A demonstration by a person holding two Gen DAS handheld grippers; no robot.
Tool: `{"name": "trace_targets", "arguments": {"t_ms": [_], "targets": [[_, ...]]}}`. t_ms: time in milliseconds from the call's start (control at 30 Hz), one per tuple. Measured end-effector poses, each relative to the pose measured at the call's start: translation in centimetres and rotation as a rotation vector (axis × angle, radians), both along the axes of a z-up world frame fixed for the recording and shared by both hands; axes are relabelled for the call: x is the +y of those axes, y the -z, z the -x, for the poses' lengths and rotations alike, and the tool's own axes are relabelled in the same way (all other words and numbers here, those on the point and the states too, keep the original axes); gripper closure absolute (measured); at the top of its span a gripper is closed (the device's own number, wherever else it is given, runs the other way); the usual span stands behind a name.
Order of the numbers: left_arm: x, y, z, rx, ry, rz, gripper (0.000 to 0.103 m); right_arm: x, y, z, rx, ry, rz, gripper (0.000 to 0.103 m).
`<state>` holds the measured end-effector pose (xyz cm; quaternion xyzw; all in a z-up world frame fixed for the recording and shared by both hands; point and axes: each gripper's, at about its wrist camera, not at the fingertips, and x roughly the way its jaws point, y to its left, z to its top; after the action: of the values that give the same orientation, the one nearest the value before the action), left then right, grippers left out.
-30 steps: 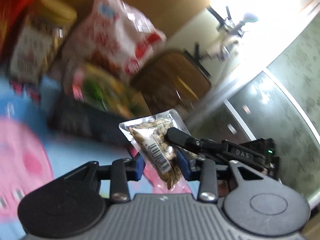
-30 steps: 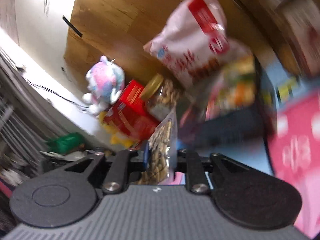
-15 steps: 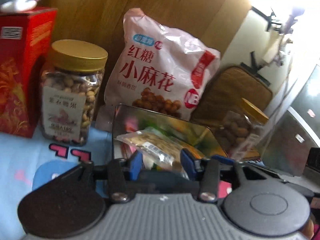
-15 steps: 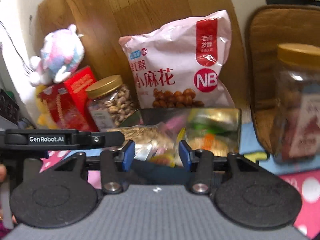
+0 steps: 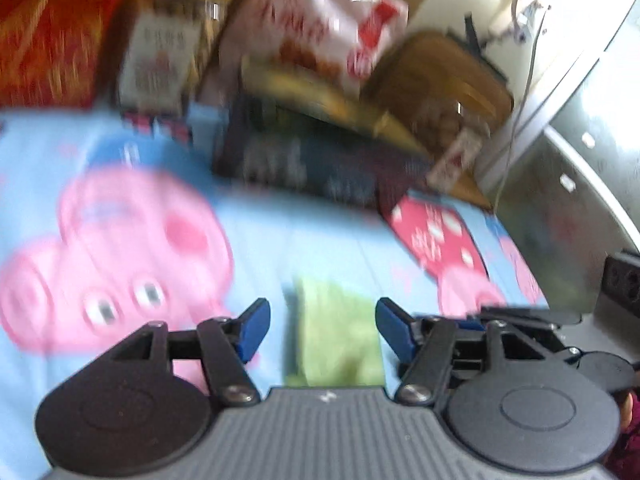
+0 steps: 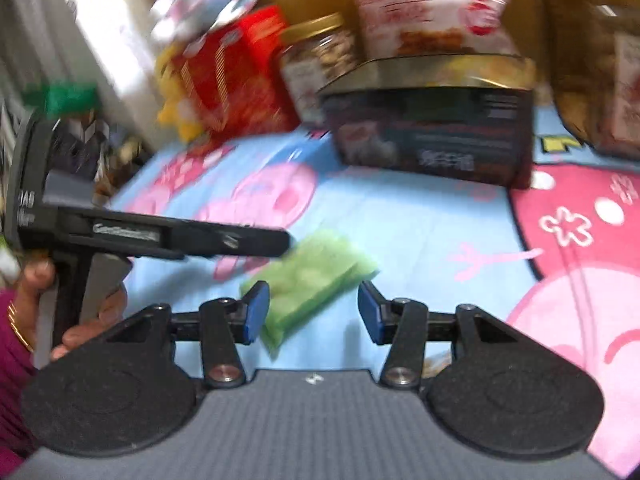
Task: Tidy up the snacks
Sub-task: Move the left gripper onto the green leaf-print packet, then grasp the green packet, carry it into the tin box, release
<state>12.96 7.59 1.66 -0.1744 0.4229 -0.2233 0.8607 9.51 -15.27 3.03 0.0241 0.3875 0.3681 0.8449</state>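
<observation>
Snack tin, dark rectangular metal point(image 6: 432, 132), holds blurred packets; green plastic packet point(image 6: 308, 280) on cartoon-print cloth point(image 6: 420, 232); left gripper point(image 5: 320, 330) opening, right gripper point(image 6: 312, 312) open, neither pressing it.

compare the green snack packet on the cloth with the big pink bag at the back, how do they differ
The green snack packet lies flat on the blue cartoon cloth, while the pink bag stands upright against the wooden board behind the dark tin. The green packet looks far smaller, the pink bag the largest snack in sight. The green packet shows no print through the blur; the pink bag carries red print. Both are soft plastic snack packs, and neither is gripped.
</observation>
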Motion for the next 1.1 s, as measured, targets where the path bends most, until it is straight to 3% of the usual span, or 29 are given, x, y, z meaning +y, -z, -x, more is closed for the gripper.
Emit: {"name": "trace_targets", "arguments": {"t_ms": [100,133,367,500,633,800,933,1100], "targets": [[-0.6,0.6,1.2,-0.011,0.001,0.004,0.048,2.0,0.5,1.2,-0.009,-0.051,0.026,0.051],[-0.7,0.6,1.5,0.004,0.015,0.024,0.056,2.4,0.6,1.6,-0.018,-0.057,0.042,0.05],[0.1,0.7,6.2,0.019,-0.009,0.049,0.056,3.1,0.2,7.5,-0.177,-0.168,0.13,0.051],[0.0,0.8,9.9,-0.007,0.009,0.039,0.056,2.2,0.5,10.5,-0.198,-0.221,0.113,0.051],[-0.3,0.9,11.9,-0.007,-0.003,0.063,0.056,1.4,1.1,12.1,-0.185,-0.188,0.09,0.051],[-1.2,0.7,12.7,-0.004,0.024,0.05,0.05,0.4,1.0,12.7,-0.222,-0.122,0.082,0.051],[-1.6,0.6,12.6,0.004,0.026,0.062,0.031,0.1,1.3,12.7,-0.254,-0.075,0.109,0.051],[-2.0,0.4,12.8,-0.015,0.014,0.017,0.033,0.4,1.5,12.9,-0.281,-0.08,0.107,0.051]]}}
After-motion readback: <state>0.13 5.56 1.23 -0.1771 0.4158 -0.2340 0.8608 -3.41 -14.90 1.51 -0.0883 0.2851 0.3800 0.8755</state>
